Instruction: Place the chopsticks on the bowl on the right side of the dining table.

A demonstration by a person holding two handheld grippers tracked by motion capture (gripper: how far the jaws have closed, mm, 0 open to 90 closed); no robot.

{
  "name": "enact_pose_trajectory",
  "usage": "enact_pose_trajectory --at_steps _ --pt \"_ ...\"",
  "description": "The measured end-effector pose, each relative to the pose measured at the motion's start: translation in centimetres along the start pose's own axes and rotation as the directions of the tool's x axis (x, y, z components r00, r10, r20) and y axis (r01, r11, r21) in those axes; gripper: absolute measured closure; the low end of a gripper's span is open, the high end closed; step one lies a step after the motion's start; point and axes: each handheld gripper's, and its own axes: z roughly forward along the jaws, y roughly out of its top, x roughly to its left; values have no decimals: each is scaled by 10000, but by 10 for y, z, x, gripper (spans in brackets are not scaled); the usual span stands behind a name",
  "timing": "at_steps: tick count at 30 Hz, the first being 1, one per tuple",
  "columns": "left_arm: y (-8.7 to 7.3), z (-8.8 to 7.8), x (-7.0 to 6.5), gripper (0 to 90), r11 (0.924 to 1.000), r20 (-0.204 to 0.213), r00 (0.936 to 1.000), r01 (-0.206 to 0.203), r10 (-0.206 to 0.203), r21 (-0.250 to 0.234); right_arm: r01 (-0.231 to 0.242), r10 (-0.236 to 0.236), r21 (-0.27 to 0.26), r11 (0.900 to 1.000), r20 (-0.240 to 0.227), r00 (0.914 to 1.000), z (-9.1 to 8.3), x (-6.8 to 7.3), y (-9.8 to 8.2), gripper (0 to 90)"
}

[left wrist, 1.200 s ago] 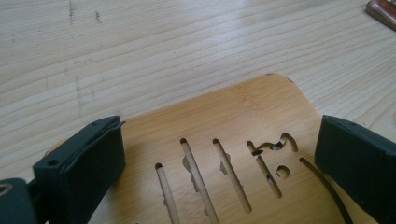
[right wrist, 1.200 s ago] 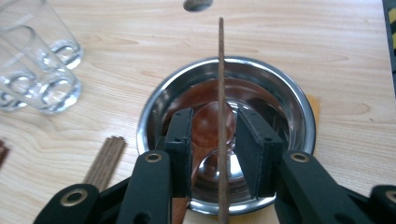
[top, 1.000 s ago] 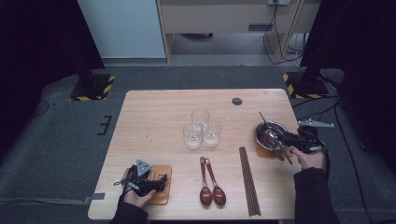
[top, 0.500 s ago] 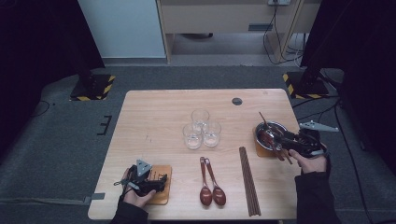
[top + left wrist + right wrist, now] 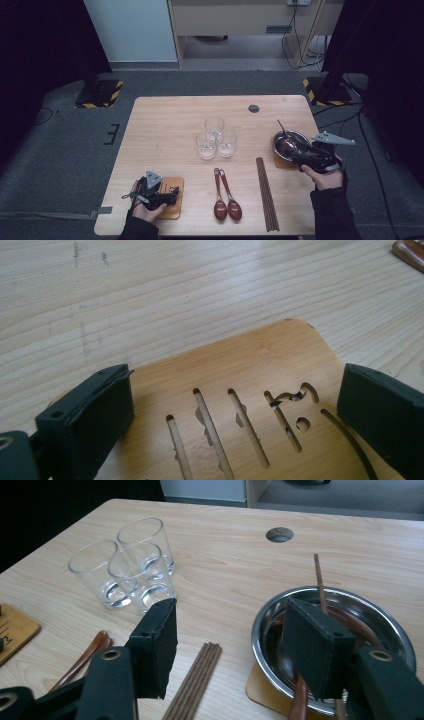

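Note:
A steel bowl stands on a wooden coaster at the table's right side, with a brown spoon and one chopstick in it. My right gripper hovers at the bowl's near edge; its jaws have just been opening and nothing is between them. In the right gripper view its right jaw hangs over the bowl. My left gripper rests open over a slotted wooden coaster at the front left. In the left gripper view its jaws stand on either side of that coaster.
Three empty glasses cluster mid-table. Two brown spoons and a bundle of dark chopsticks lie near the front edge between the two hands. A round cable hole sits at the back.
My right gripper has lifted a little and drawn back from the bowl, and its jaws stand wider than before. The left gripper has stayed in place on its coaster.

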Motion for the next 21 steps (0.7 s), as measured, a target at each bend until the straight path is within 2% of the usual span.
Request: enact_pose_trajectory --at_steps 6,11,21 --pt "0 0 0 7 10000 1 10000 -2 2 0 94 -93 28 10000 -109 9999 3 11 -2 367" --pt "0 0 0 7 10000 2 10000 -1 1 0 215 -214 123 9997 -55 9998 7 18 -6 393" --pt "0 0 0 8 10000 11 10000 -17 17 0 394 -394 549 9977 -12 9992 17 30 -18 412"
